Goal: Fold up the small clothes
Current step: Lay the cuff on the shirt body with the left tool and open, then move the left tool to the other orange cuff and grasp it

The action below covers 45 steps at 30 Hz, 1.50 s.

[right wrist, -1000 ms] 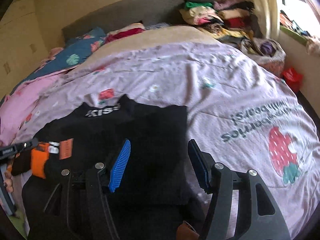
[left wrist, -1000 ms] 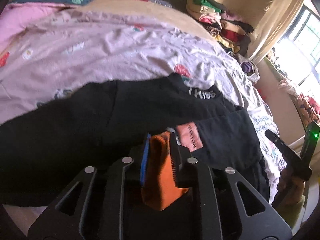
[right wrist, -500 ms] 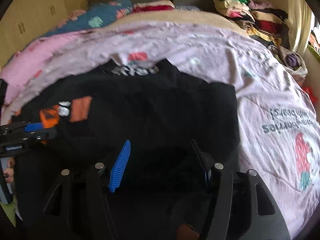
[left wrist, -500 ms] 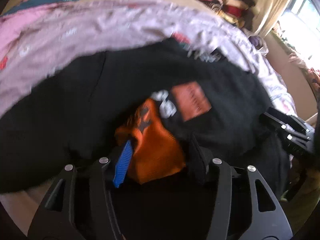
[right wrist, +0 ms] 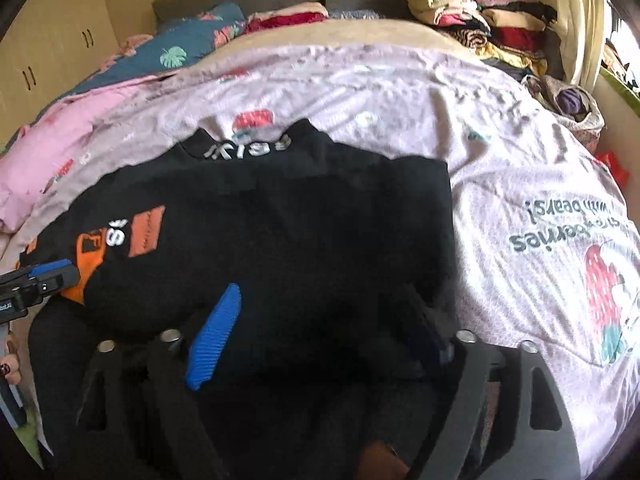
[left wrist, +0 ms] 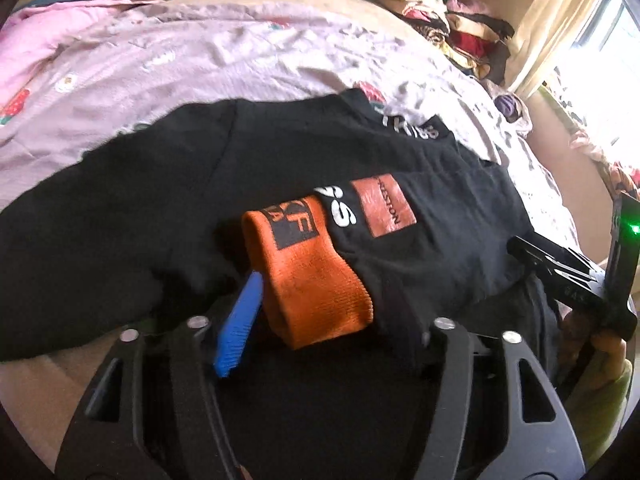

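Both jaws opening around the soft black shirt [left wrist: 160, 216], its ribbed orange cuff [left wrist: 316, 280] unpinched.

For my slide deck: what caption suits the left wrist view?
Left gripper opening around the orange cuff of a black sweater on the bed.

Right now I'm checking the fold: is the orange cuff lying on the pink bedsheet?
No, the orange cuff lies on top of the black sweater, with the pink bedsheet farther back.

The sweater [right wrist: 280, 232] lies on the near part of the quilt [right wrist: 400, 92]. Pillows [right wrist: 192, 48] sit far left, a clothes pile [right wrist: 472, 12] far right.
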Tool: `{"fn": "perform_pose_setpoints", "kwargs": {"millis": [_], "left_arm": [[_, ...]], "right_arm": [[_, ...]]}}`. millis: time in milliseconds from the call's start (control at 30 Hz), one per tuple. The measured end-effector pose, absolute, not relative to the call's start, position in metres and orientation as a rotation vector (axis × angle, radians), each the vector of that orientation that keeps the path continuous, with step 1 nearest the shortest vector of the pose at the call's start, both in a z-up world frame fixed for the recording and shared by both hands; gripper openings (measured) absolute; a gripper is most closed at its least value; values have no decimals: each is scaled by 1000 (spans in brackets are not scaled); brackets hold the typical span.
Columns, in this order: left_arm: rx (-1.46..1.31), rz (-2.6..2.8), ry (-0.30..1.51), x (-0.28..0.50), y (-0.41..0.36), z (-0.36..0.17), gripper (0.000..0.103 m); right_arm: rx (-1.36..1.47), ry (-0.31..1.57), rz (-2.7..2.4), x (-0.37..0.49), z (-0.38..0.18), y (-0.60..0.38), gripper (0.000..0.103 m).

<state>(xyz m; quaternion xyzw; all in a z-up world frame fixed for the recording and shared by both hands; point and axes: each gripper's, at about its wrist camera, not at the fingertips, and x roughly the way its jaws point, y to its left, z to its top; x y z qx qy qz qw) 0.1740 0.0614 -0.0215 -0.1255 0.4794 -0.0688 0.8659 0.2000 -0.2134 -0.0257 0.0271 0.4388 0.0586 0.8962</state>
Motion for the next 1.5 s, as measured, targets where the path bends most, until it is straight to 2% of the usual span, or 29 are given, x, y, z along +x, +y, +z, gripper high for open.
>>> {"fn": "perform_pose_setpoints", "kwargs": {"millis": [100, 233, 333, 600, 900, 1500], "left_arm": [[-273, -124, 987, 171, 65, -15, 64], [-278, -70, 972, 166, 71, -10, 86], [-260, -43, 963, 162, 72, -8, 93], [-285, 32, 946, 148, 89, -4, 93], [-350, 162, 933, 123, 128, -5, 93], [-418, 396, 897, 92, 201, -4, 93]], "right_arm": [[65, 881, 134, 196, -17, -213, 96], [76, 849, 136, 192, -9, -211, 98], [83, 831, 132, 190, -5, -211, 98], [92, 774, 155, 181, 13, -196, 99], [27, 714, 253, 164, 32, -135, 99], [-82, 739, 382, 157, 33, -35, 99]]}}
